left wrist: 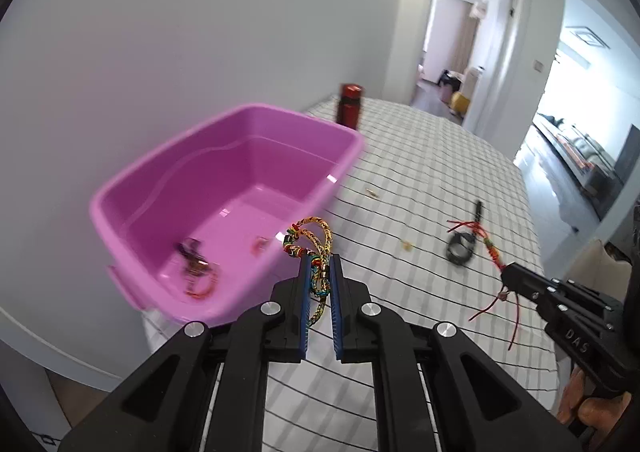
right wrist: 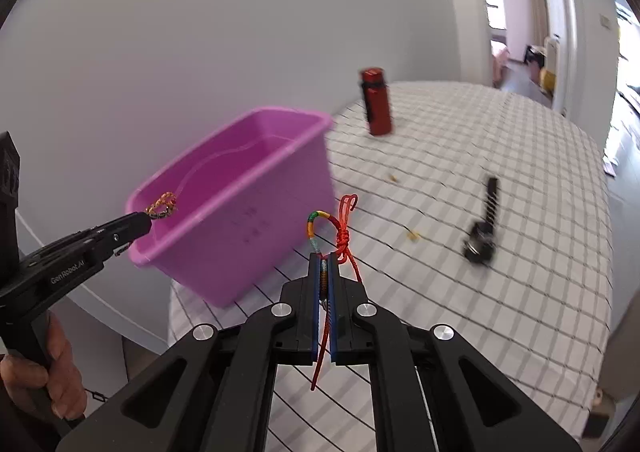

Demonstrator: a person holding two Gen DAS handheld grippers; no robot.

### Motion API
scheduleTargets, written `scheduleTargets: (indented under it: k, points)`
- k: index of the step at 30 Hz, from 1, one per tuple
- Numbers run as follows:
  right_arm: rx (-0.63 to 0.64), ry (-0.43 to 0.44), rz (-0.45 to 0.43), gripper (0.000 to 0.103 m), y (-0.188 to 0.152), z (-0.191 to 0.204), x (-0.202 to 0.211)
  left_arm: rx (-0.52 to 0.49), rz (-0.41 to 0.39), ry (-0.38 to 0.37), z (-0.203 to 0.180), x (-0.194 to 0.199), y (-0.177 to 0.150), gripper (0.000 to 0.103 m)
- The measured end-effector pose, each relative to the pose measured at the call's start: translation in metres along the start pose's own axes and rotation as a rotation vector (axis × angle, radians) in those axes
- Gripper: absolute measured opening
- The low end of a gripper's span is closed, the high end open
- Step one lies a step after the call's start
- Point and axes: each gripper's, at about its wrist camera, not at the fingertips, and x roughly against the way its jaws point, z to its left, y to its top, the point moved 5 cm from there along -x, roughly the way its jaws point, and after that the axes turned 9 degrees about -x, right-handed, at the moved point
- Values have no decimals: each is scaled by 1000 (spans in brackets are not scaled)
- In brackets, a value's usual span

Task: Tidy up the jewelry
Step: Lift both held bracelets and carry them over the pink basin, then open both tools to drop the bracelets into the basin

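Pink plastic makes up the bin [left wrist: 224,188] at the far left of the checked tabletop [left wrist: 420,180], hard against the white wall. On its floor lie a few small blurred pieces of jewelry [left wrist: 194,266], dark and reddish. The left tool [left wrist: 320,272] is clenched on a braided bracelet [left wrist: 314,240] of gold, green and red cord, whose loops stick up past the blue pads just beside the bin's near right rim. The right tool [right wrist: 327,266] is clenched on a red cord bracelet [right wrist: 334,228] with a multicoloured wrapped loop and a knot; loose red ends hang down between its fingers. In the right wrist view a hand [right wrist: 52,372] grips the left tool's handle. Farther right on the tabletop lies a black watch [left wrist: 460,248], its strap stretched away from the camera. A red bottle [right wrist: 376,100] stands at the far side, near the wall. Small yellowish scraps [left wrist: 406,245] lie scattered between the bin and the watch.
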Motion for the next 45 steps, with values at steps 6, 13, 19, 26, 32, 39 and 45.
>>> scheduleTargets:
  k: [6,13,19,26,32,39,45]
  points:
    - [6,53,5,4,24,56,-29,10,-7,24,59,1,13,9]
    - [59,75,-4,4,59,127,-73,11,-24,8,116,-20,32,9]
    - [62,70,41,4,77,166,-126,7,7,-34,148,-59,40,9]
    - [-5,43,151,4,79,173,-196,-22,78,-75,166,-106,38,9]
    - [-28,0,212,4,76,168,-229,-32,142,-79,173,-141,32,9]
    - [-23,-48,237,4,66,163,-241,-57,183,-100,162,-162,30,9]
    - [-25,-89,240,24,66,154,-246,-48,197,-96,164,-166,22,14]
